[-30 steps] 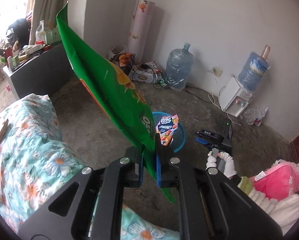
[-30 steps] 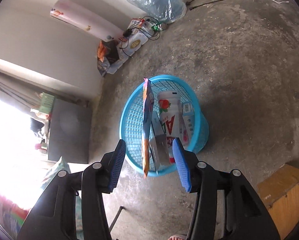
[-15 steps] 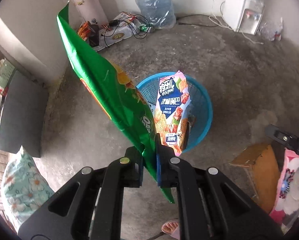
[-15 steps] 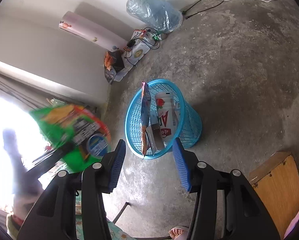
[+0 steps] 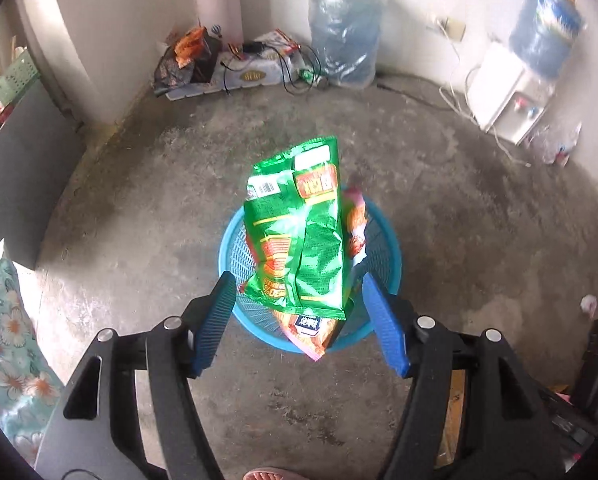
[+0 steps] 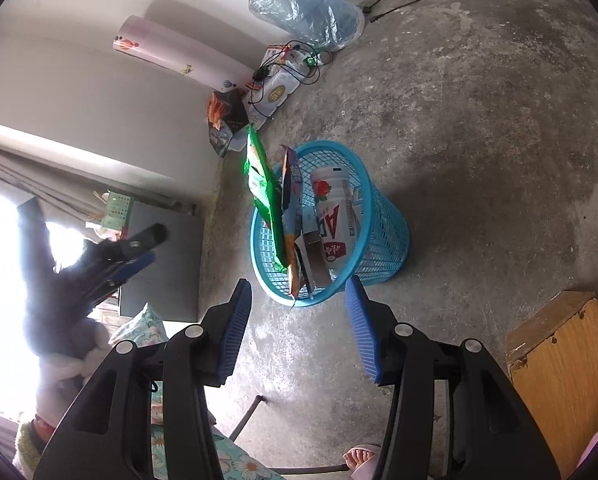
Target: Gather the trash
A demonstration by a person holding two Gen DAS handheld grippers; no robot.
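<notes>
A green snack bag [image 5: 299,236] stands on end in a blue mesh basket [image 5: 383,236] on the concrete floor [image 5: 459,220], beside other wrappers. The left gripper [image 5: 299,320] hangs above it, jaws spread wide and empty; the right gripper [image 6: 299,328] is likewise agape and holds nothing.

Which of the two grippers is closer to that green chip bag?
Left. The left gripper, open, frames the green chip bag over the blue basket; the right gripper, open, hangs farther back.

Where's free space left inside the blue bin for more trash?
Blue basket is crowded on its wall-side half: green chip bag, a snack wrapper and white carton stand packed together. Bare mesh shows only along the rim beside the wooden stool.
</notes>
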